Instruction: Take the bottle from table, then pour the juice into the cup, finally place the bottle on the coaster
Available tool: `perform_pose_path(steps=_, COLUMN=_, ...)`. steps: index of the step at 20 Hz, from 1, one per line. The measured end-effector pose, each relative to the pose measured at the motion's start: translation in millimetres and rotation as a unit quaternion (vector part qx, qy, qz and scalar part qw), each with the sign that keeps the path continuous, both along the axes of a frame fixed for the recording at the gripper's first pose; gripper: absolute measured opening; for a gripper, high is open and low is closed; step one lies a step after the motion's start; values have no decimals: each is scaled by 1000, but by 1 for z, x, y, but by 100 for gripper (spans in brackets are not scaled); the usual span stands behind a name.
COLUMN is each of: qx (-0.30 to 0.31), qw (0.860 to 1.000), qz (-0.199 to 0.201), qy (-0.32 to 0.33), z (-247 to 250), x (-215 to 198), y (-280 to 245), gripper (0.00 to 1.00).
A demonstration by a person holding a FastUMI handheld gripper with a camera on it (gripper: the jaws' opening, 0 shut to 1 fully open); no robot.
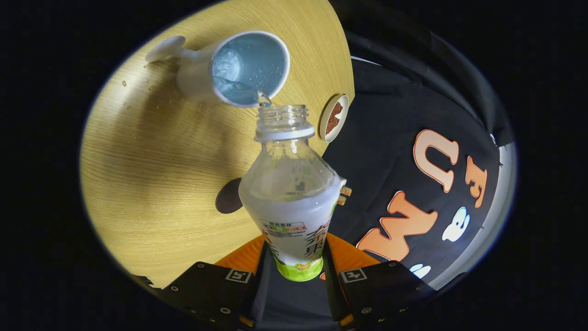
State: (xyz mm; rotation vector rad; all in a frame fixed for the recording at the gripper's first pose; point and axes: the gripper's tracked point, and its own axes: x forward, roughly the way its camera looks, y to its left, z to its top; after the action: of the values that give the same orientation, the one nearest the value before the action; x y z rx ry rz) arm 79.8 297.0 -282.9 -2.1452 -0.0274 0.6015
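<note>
Mid-pour: gripper point(294, 271) clamped on bottle point(291, 193), trickling into cup point(250, 69); next upright it, go to coaster point(334, 117)

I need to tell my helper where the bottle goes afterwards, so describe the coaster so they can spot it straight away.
On the round wooden table, look past the bottle clamped in the claw to the table's edge beside the bottle's open neck. The coaster is a small flat white-rimmed disc with a brown picture, unlike the tall white cup.
</note>
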Motion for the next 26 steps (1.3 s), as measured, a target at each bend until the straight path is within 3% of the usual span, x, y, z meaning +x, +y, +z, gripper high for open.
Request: perform_pose_path(steps=26, qx=-72, qw=996, qz=56, qy=-10, z=9, x=0, y=26, gripper=55)
